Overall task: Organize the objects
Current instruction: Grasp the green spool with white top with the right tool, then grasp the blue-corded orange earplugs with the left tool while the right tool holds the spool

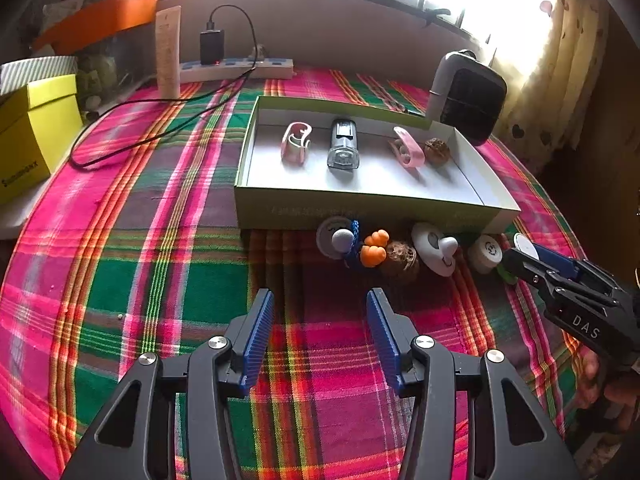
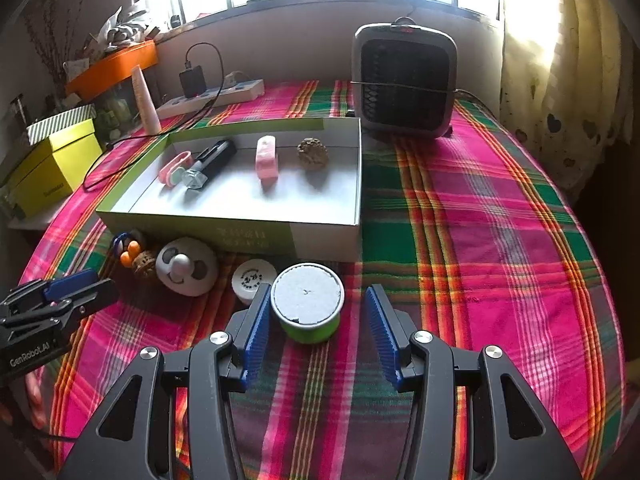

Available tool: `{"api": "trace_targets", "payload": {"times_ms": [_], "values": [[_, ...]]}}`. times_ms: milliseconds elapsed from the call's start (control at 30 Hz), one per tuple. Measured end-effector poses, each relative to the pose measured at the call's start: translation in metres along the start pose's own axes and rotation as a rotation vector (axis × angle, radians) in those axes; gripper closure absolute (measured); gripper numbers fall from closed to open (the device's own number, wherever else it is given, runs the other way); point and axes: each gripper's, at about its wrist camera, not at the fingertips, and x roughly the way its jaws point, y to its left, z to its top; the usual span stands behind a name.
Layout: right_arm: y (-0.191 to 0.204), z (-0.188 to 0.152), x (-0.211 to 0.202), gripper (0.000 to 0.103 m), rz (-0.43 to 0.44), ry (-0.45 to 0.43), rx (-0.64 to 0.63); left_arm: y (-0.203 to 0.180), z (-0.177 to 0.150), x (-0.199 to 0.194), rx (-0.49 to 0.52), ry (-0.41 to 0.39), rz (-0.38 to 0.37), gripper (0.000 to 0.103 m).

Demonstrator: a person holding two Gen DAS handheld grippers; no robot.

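Note:
An open white box with green sides (image 2: 328, 236) holds two pink clips (image 1: 296, 142), a grey torch (image 1: 342, 148) and a walnut (image 1: 437, 152). In front of it lie a blue cord with orange beads (image 1: 374, 248), another walnut (image 1: 400, 260), a white panda-face piece (image 2: 186, 266) and a small white jar (image 2: 252, 278). My right gripper (image 2: 316, 304) is open around a green tin with a white lid (image 2: 308, 300). The left pad is at the tin's side and the right pad stands clear of it. My left gripper (image 1: 320, 300) is open with nothing between its fingers, just short of the beads.
A plaid cloth (image 2: 480, 220) covers the table. A grey fan heater (image 2: 404, 84) stands behind the box's right end. A power strip with a charger (image 2: 208, 96), a pale tube (image 2: 146, 104) and a yellow box (image 2: 52, 172) are at the back left.

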Motion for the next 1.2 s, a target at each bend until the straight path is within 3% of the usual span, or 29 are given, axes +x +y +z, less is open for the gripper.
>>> {"api": "trace_targets", "payload": {"times_ms": [167,533,1200], "values": [[0.002,0.001,0.001,0.068,0.008,0.001,-0.013,-0.002,0.006,0.001,-0.001,-0.007,-0.010,0.056],[0.000,-0.001,-0.001,0.068,0.008,0.001,-0.010,-0.006,0.022,0.003,-0.020,-0.027,-0.040,0.056],[0.005,-0.002,0.000,0.068,0.017,0.007,-0.023,0.019,0.014,0.001,-0.051,-0.002,0.014,0.056]]}}
